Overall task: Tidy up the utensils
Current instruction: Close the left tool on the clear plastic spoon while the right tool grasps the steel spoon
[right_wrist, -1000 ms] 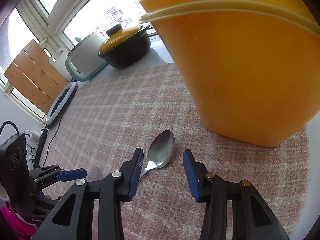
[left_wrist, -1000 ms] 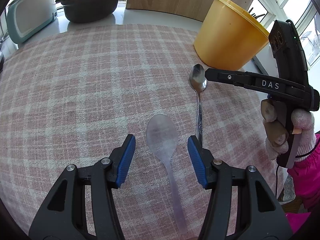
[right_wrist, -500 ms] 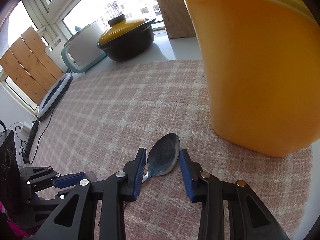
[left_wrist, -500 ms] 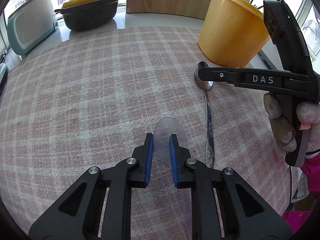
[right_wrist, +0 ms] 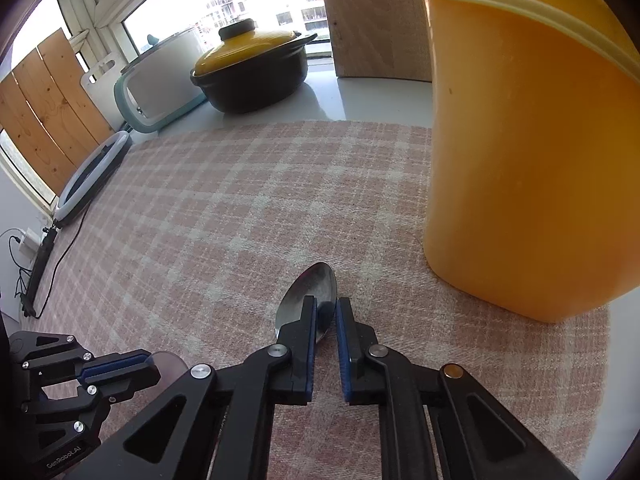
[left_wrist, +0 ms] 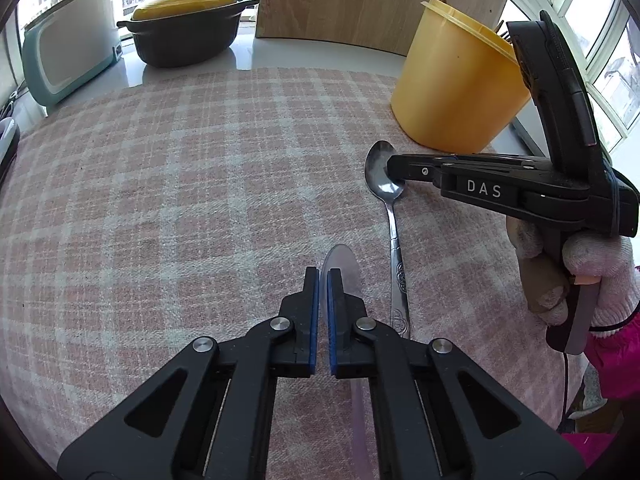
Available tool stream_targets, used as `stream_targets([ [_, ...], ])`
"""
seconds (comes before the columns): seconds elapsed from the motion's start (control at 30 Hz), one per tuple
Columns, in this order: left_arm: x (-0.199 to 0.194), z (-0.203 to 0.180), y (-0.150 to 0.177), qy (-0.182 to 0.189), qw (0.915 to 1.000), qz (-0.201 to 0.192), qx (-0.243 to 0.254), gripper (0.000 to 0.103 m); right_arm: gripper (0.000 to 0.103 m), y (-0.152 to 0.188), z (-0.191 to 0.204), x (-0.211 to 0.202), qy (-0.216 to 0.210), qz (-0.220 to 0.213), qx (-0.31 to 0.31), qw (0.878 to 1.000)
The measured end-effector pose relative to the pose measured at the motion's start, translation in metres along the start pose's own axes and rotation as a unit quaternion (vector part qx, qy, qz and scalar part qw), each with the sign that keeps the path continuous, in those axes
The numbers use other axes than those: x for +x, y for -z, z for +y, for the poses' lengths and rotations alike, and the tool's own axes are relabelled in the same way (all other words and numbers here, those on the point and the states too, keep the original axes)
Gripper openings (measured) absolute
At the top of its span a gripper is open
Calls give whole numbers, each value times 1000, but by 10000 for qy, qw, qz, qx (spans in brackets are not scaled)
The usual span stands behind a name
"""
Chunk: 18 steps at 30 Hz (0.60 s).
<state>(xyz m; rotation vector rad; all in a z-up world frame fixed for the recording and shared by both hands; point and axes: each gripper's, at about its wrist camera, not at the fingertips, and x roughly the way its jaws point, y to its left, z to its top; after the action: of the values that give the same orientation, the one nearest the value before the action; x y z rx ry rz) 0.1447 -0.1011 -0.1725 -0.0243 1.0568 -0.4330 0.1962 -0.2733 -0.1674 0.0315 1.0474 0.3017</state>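
Spoons on the checked cloth (left_wrist: 160, 200): metal spoon (right_wrist: 308, 300) pinched at the bowl by right gripper (right_wrist: 326, 320), clear plastic spoon (left_wrist: 340, 268) by left gripper (left_wrist: 323, 284) (both just closed). Lift level, then tip handle-down into yellow tub (left_wrist: 452, 92).

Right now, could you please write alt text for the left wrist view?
The left gripper has just closed its fingers on a clear plastic spoon lying on a pink plaid cloth. Beside it, the right gripper pinches the bowl of a metal spoon in front of a yellow tub.
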Motion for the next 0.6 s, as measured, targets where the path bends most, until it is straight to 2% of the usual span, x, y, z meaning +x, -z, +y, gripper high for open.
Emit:
stream_targets([
  [0.13,-6,-5,0,66,10000,-52,26,1,0,-3,4,-7,-98,-81,-7,9999],
  [0.23,-5,-9,1,92,9999,-21,72,1,0,-6,9,-7,-241,-41,-83,9997],
  [0.33,-5,-10,2,66,10000,-16,68,1,2,-7,12,-8,-169,-32,-176,9997],
  [0.37,-6,-10,2,76,9999,-24,71,1,14,-7,11,-8,-183,-11,-177,9997],
  [0.4,-6,-10,2,71,9999,-30,78,1,36,-7,10,-9,-192,-23,-163,9997],
  [0.43,-6,-10,2,70,9999,-24,89,1,44,-6,9,-11,-174,-80,-155,9997],
  [0.47,-6,-10,2,70,9999,-16,92,1,47,-6,8,-11,-156,-112,-167,9997],
  [0.6,-4,-10,2,75,9999,25,94,1,42,-8,8,-3,-216,-7,-158,9996],
])
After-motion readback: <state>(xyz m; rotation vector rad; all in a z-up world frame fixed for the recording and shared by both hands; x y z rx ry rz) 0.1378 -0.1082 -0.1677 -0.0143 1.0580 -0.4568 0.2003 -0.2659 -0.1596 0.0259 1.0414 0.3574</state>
